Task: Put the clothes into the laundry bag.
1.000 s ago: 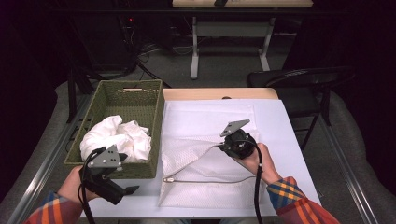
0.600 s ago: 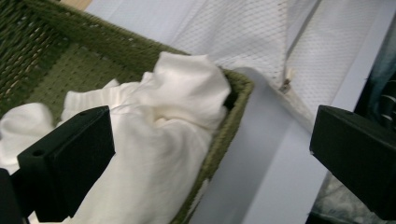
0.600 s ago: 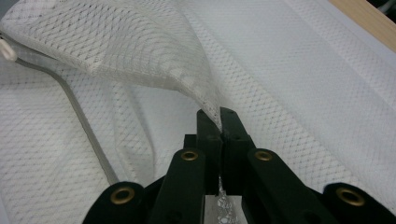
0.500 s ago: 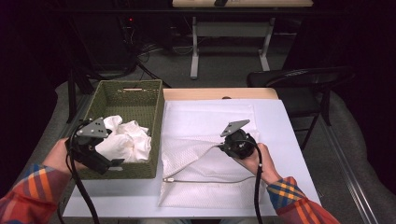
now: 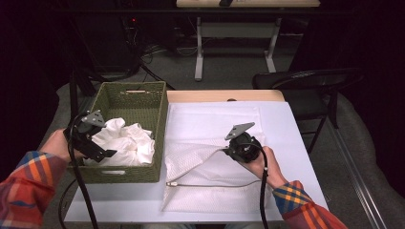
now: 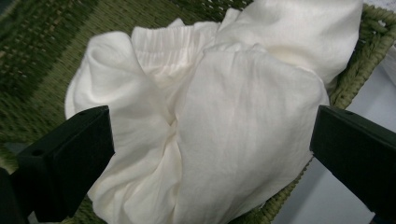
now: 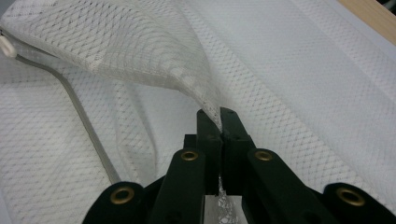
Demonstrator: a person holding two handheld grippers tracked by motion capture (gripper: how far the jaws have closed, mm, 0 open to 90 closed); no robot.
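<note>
Mesh bag (image 5: 210, 176) long axis fore-aft, zip mouth leftward, edge pinched in right claw (image 7: 219, 116); left claw (image 6: 210, 154) agape.

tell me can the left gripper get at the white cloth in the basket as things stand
Probably yes. The left gripper hangs over the open-topped basket with its jaws wide apart, and the white cloth lies right between them with nothing on top of it.

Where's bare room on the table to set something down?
Free: the strip along the near table edge below the basket, and the mesh bag's flat far half. Crowded: the basket's near end, heaped with cloth.
</note>
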